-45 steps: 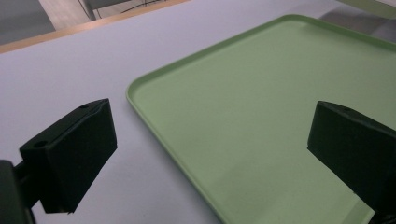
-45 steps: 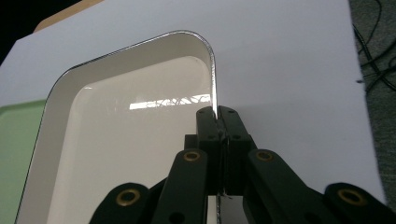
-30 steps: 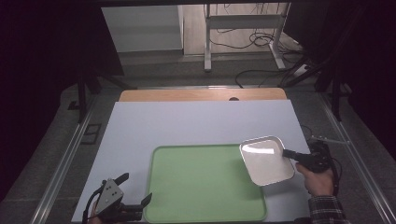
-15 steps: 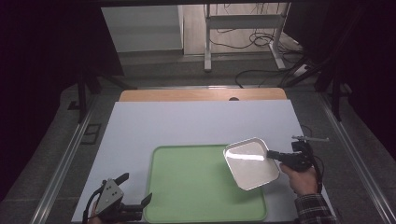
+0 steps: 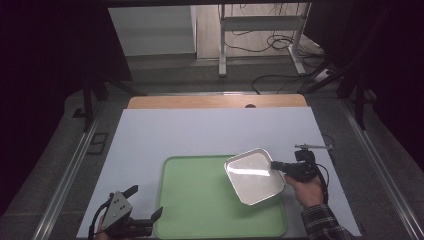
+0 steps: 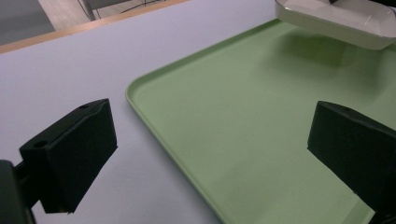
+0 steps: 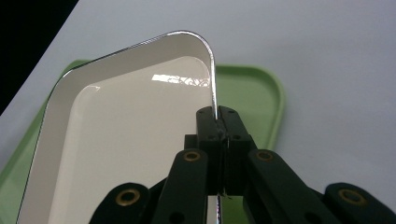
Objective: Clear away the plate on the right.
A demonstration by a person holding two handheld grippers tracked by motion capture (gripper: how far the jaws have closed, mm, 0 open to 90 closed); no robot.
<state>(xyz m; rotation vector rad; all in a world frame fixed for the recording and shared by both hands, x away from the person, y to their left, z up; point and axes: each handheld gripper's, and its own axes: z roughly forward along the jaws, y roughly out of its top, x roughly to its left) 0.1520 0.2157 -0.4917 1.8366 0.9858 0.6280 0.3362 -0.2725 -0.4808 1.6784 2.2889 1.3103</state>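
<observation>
- The white metal dish (image 5: pixel 254 176) hangs tilted over the right part of the green tray (image 5: pixel 200 210), clear of the tray's floor, as its shadow in the left gripper view shows.
- The right hand-held gripper (image 7: pixel 218 122) pinches the dish's rim, jaws nearly together with the thin edge clamped between the pads; in the high view it sits at the dish's right edge (image 5: pixel 278 166).
- The person's right hand (image 5: pixel 307 187) grips it from below, a plaid sleeve (image 5: pixel 322 225) behind.
- The tray lies flat on the pale surface (image 5: pixel 200 132), toward its near side.
- The left hand-held gripper (image 5: pixel 145 212) rests at the tray's near-left corner, jaws spread wide with nothing between them; one pad (image 6: pixel 77 151) is over the surface, the other over the tray.
</observation>
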